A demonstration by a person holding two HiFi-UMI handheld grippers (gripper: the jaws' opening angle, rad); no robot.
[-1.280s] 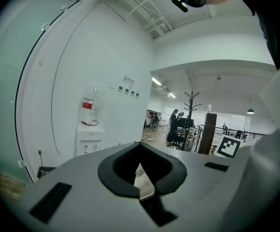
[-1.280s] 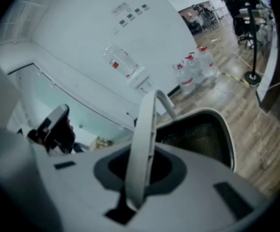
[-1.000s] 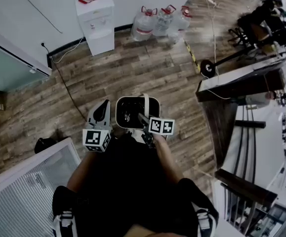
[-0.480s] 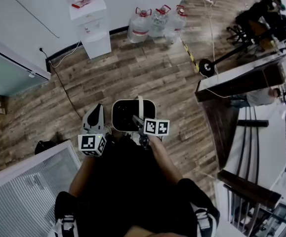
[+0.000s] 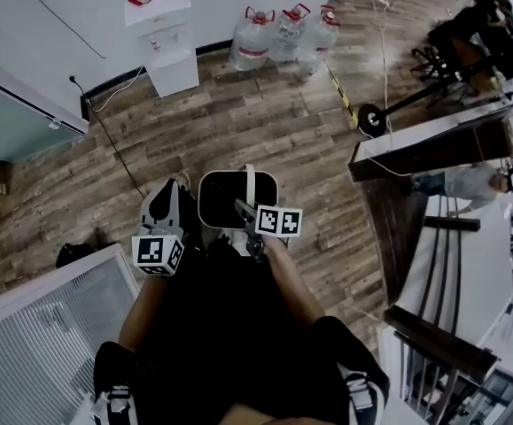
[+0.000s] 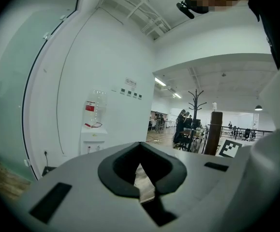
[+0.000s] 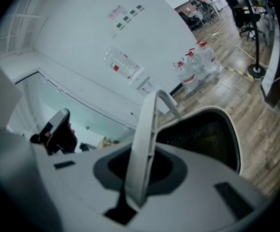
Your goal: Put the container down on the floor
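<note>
In the head view the white container (image 5: 223,200) is well apart from the water dispenser (image 5: 169,47), on the person's side of it over the wooden floor (image 5: 265,122). Its upright handle (image 5: 250,180) is clamped in the right gripper (image 5: 245,209), the left gripper (image 5: 166,190) is just beside its left wall, and whether its base touches the boards cannot be told. In the left gripper view the left gripper's (image 6: 140,149) jaws are closed together on nothing, facing the dispenser (image 6: 94,129). In the right gripper view the right gripper's (image 7: 140,170) jaws pinch the handle (image 7: 147,139), narrowly parted, with the container's dark mesh inside (image 7: 202,134) beyond.
</note>
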